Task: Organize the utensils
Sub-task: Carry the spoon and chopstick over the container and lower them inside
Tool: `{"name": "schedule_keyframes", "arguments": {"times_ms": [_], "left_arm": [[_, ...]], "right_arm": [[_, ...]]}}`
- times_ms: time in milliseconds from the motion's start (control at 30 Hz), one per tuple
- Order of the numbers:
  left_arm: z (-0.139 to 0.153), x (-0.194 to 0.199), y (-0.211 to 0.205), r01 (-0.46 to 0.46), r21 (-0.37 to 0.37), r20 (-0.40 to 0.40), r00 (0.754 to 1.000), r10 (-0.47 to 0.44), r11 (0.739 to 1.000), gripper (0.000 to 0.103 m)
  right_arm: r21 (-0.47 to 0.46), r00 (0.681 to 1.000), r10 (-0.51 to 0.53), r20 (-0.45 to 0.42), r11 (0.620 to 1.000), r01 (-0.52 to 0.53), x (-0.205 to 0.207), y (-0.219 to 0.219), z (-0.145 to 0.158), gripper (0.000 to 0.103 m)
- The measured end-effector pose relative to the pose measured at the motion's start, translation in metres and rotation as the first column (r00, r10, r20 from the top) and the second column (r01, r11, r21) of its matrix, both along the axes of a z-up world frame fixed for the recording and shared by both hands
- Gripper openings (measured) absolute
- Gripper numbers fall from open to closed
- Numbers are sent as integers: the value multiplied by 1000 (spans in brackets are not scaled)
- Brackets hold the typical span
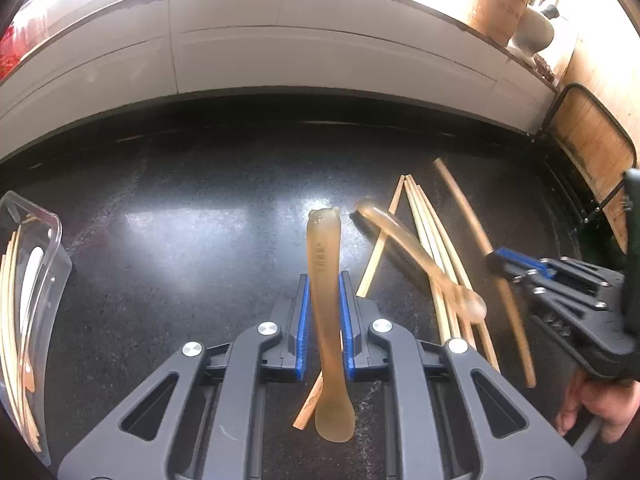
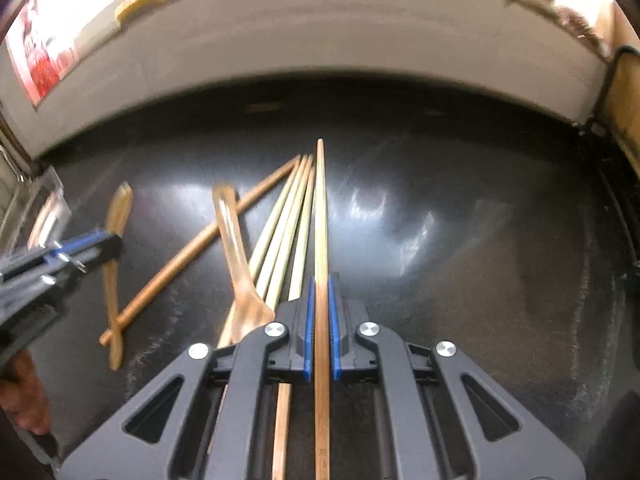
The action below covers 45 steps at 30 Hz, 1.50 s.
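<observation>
My left gripper (image 1: 325, 279) is shut on an amber translucent spoon (image 1: 323, 236), its handle pointing away from me above the black counter (image 1: 180, 200). A second amber spoon (image 1: 416, 256) lies across several pale chopsticks (image 1: 430, 248). In the right wrist view my right gripper (image 2: 321, 279) is shut on a brown chopstick (image 2: 320, 208) that runs straight ahead between the blue pads. Another brown chopstick (image 2: 192, 248) lies diagonally on the counter beside the pale chopsticks (image 2: 284, 224). The left gripper (image 2: 108, 242) with its spoon (image 2: 118, 208) shows at that view's left.
A clear plastic tray (image 1: 52, 232) holding chopsticks stands at the counter's left edge. White drawer fronts (image 1: 280, 52) run along the back. A black-framed wooden panel (image 1: 592, 148) stands at the right. A person's hand (image 1: 600, 408) grips the right gripper's handle.
</observation>
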<state>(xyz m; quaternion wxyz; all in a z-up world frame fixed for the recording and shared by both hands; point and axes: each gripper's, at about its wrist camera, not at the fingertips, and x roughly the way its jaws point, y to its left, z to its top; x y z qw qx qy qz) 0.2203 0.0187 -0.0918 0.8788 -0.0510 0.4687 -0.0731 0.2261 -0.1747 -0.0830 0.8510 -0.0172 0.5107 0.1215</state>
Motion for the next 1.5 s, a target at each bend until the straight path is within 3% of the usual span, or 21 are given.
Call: {"name": "schedule_keyframes", "arguments": {"times_ms": [333,567,733,1133,1300,1500], "left_arm": [[55,-40,15,-47,6,99,994,46,999,13],[83,-76,58,-134,38,128,983,128,990,13],[97,-103,109,-229,68,135,966,218,971,13],[106,-138,234,-403,110,132,912,389,908,13],[97,-137,272,-431,104,106,901,421,896,13],[79,-129,303,-449,91,69,893,444,889,13]], "right_arm": [[140,996,29,84,989,-41,-29,0,73,8],[206,985,129,114,967,-150,-47,56,108,8],[261,967,231,107,932,-252,-57,121,119,8],[377,905,423,39,833,-405,-61,285,119,8],[417,900,436,-11,820,-392,-54,332,106,8],[450,908,405,-106,834,-320,-40,365,71,8]]}}
